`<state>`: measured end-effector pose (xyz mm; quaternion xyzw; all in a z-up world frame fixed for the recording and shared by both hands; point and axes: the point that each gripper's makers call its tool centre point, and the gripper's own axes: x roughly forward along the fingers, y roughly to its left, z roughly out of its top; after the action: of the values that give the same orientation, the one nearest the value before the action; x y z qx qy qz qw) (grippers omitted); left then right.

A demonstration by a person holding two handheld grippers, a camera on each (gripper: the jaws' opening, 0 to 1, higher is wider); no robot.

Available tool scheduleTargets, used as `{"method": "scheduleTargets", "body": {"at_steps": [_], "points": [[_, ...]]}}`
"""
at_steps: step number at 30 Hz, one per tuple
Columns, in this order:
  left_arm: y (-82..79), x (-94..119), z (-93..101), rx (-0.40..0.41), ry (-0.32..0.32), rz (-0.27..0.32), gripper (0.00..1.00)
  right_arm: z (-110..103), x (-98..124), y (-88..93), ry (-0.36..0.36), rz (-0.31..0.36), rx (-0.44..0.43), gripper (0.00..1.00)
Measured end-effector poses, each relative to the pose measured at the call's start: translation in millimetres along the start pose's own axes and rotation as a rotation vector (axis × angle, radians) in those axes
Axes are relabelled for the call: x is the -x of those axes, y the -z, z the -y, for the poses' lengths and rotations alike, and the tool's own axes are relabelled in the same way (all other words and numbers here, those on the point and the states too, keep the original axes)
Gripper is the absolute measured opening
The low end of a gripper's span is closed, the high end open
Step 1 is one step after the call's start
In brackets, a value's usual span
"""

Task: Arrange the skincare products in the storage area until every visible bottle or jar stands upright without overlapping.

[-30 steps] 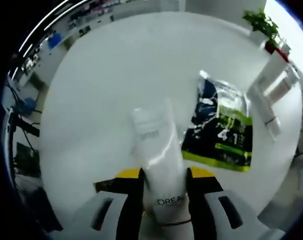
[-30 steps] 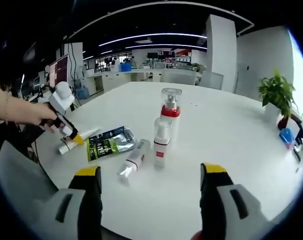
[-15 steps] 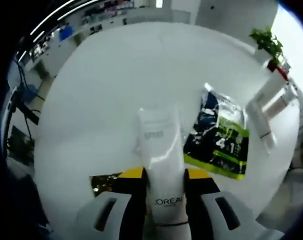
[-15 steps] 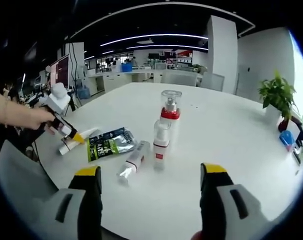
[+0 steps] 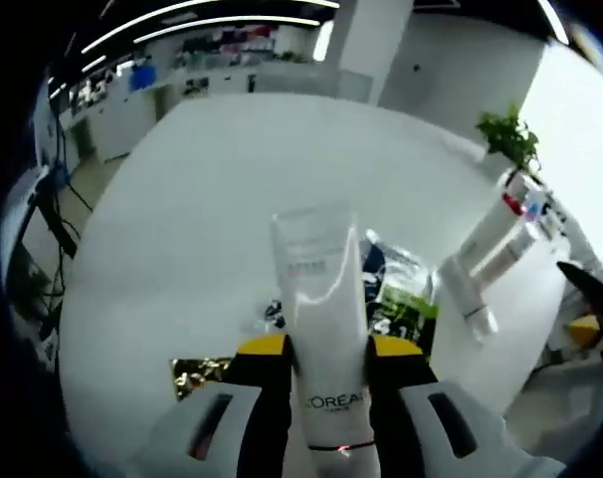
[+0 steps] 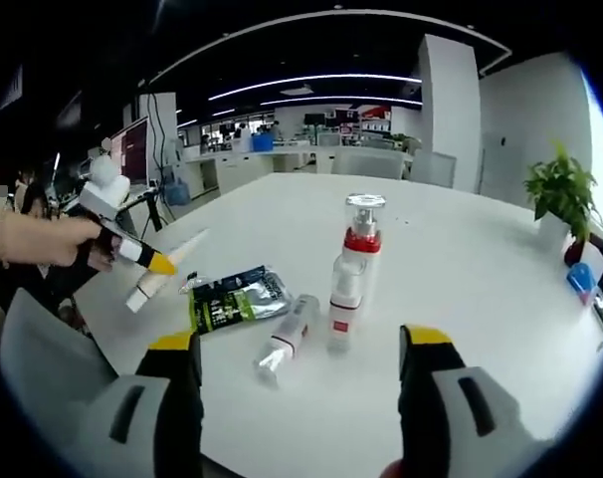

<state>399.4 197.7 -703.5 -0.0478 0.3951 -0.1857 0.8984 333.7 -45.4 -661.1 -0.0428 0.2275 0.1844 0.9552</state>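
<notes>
The left tool [image 5: 326,351] is clamped on the white tube [image 5: 319,289], up off the bench [image 6: 461,259]; the right tool [image 6: 300,349] is apart and holds nothing. Two bottles [image 6: 348,279] stand up at 12 o'clock of the right tool. One small bottle [image 6: 288,337] lies flat by the packet [image 6: 234,299], so I think the job is about half done.

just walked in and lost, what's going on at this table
A person is tidying skincare products with two handheld tongs. The left tongs are shut on a white squeeze tube, raised off the round white table. The right tongs hang open and empty. Two red-banded clear pump bottles stand upright; a clear bottle lies beside a dark green sachet.

Left gripper [image 5: 326,358] clamped, right gripper [image 6: 300,349] agape
</notes>
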Motion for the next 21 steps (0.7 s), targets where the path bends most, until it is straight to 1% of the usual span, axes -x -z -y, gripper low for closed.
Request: {"method": "scheduleTargets", "body": {"at_steps": [2,4,7,12,17,21], "points": [[-8.5,7,5.2,-0.001,0.017,0.04,0.25,-3,0,-4.7,-0.009,0.011,-0.002,0.82],[-12.5,12,8.7,-0.001,0.025,0.052,0.25,-5,0,-9.5,-0.015,0.021,0.0,0.82],[-21.5,21,19.0,-0.02,0.046,0.096,0.25,-9,1,-22.0,-0.03,0.051,0.004,0.82],[-31.0,33,35.7,-0.039,0.073,0.148,0.25,-17,3,-40.3,-0.055,0.095,-0.002,0.82],[-42.8,47,57.4,-0.084,0.105,0.211,0.25,-25,7,-63.1,-0.089,0.151,-0.028,0.81],[-53.3,61,75.9,-0.135,0.129,0.261,0.25,-35,9,-86.5,-0.134,0.203,-0.066,0.79]]}}
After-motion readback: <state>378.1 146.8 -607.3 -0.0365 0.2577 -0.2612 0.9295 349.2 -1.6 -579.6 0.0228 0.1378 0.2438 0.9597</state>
